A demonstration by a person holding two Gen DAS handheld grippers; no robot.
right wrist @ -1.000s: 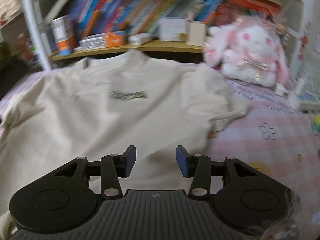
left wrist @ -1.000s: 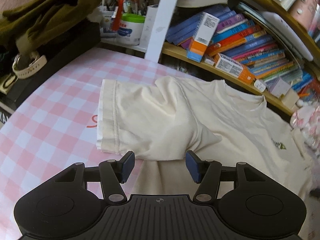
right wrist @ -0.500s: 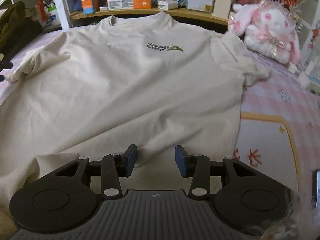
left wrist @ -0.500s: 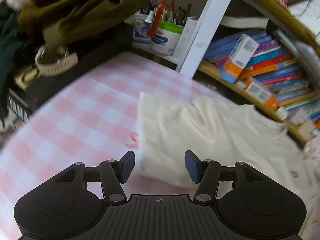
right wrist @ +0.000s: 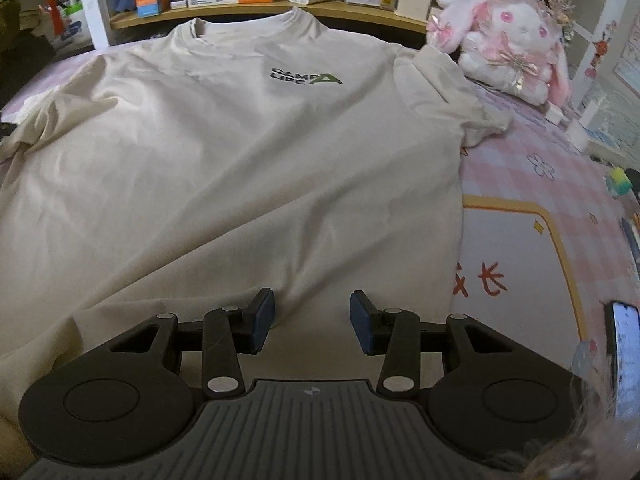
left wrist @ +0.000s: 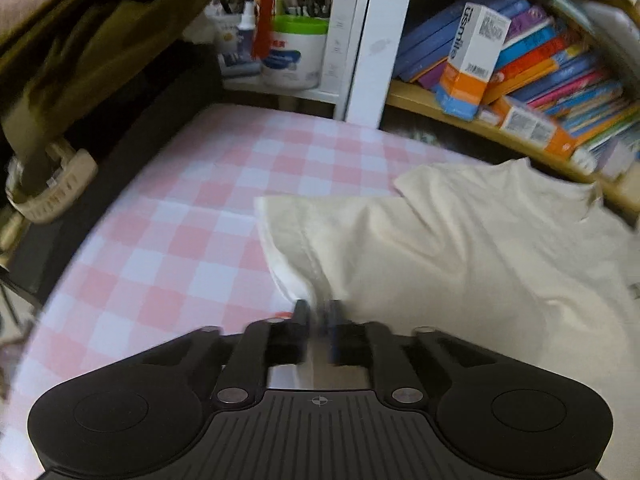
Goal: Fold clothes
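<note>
Pinching the hem of the near sleeve [left wrist: 288, 240], the left gripper [left wrist: 318, 314] has its jaws drawn together on the cloth — though blur makes the grip hard to confirm — a hold that suits carrying that sleeve inward over the body. Spread wide, the right gripper [right wrist: 312, 320] hangs just over the lower hem, nothing between its fingers. Ahead of both lies the cream T-shirt [right wrist: 240, 152], face up and mostly flat on the pink checked cover [left wrist: 180, 232] — small green logo at the chest, soft creases throughout.
</note>
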